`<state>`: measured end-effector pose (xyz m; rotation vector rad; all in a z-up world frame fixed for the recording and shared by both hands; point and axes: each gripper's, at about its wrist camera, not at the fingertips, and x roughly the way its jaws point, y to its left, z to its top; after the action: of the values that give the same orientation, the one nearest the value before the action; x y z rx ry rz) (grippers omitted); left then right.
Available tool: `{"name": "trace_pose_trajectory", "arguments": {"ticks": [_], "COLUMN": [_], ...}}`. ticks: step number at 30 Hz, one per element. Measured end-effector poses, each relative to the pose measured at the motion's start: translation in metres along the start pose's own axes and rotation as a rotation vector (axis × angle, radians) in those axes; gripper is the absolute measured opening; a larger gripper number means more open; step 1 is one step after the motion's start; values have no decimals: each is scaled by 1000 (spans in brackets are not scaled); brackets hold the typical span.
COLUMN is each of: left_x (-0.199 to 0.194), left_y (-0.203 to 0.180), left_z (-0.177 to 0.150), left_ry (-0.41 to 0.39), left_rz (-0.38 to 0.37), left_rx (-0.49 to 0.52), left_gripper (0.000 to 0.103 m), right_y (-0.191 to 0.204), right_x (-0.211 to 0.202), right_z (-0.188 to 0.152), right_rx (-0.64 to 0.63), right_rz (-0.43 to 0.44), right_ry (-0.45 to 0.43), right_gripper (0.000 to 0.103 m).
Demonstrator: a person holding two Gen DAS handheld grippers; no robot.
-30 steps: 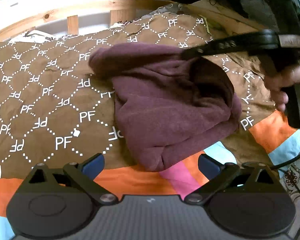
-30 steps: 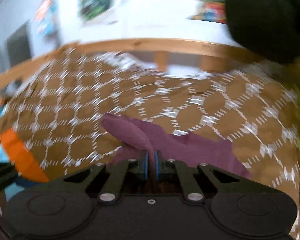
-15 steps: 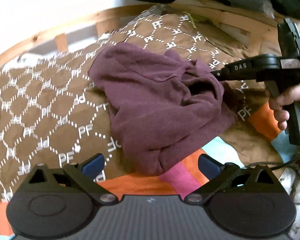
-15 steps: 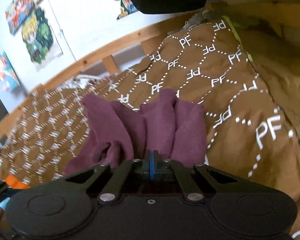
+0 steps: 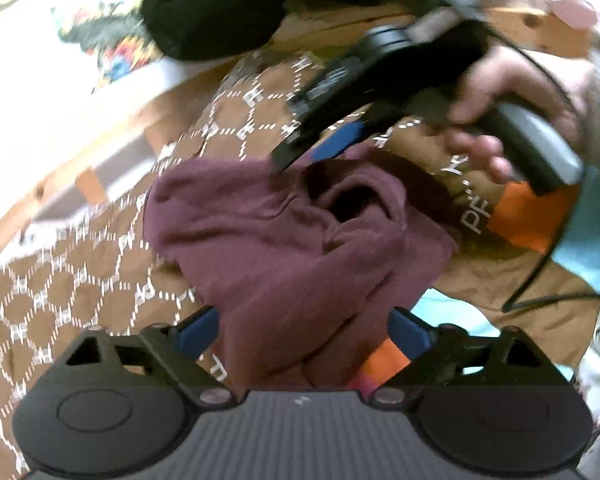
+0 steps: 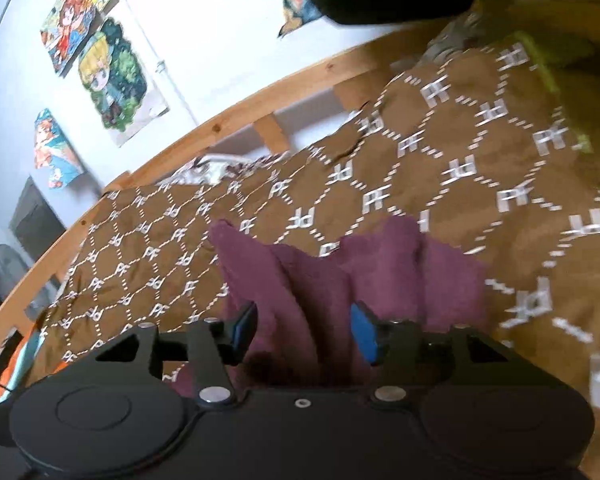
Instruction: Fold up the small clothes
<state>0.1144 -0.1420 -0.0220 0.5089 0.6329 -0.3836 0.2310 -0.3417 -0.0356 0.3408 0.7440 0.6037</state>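
Maroon fabric, a small crumpled garment (image 5: 284,248), lies bunched on a brown quilt (image 5: 60,300) patterned with white dotted hexagons and letters, spread over a bed with a wooden frame (image 6: 260,88). Seen from the left gripper (image 5: 302,330), the garment sits directly ahead and reaches down between its blue-padded fingers, which stand wide apart, one on each side of the cloth without pressing it; those jaws have just been closing a little. Beyond the garment's far edge, up and to the right, the right gripper (image 5: 316,148) is held by a person's hand (image 5: 496,120). In the right gripper's (image 6: 304,332) own view, its jaws have just been opening and now stand partly apart, with folds of the maroon cloth rising between the pads but no longer pinched. Colourful cartoon posters (image 6: 112,76) hang on the pale wall behind the bed.
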Motion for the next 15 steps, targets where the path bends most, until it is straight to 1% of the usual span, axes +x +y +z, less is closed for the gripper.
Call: {"name": "trace_pose_trajectory", "arguments": {"ticks": [1,2,3,4,5,6,7,9,11,13,15], "left_x": [0,1,1,2,2,3,3,2,2,1,1], "left_y": [-3,-6,-7,-7,-8,-8,-6,0,5,7,7], "left_z": [-1,-2,-2,-4,-5,-6,-6,-7,-9,-10,-11], "left_ry": [-6,-7,-6,-4,-4,-4,-5,-7,-8,-8,-7], "left_rz": [0,-4,-9,-7,5,16,22,2,-9,-9,-3], "left_rx": [20,34,41,44,47,49,47,17,-5,-11,-13], "left_gripper": [83,77,70,65,54,45,43,37,34,32,30], "right_y": [4,8,14,19,24,26,25,19,10,1,-5], "right_x": [6,10,13,14,13,11,9,1,-6,-9,-7], "right_z": [0,0,-2,-5,-8,-10,-13,-19,-23,-28,-29], "right_rx": [-13,-32,-60,-87,-109,-116,-110,-73,-19,23,49], "right_rz": [3,-1,-16,-43,-68,-90,-109,-150,-175,-170,-145], "right_ry": [11,20,21,13,4,-5,-12,-20,-19,3,27], "right_gripper": [49,30,18,7,7,6,6,5,5,5,8]}}
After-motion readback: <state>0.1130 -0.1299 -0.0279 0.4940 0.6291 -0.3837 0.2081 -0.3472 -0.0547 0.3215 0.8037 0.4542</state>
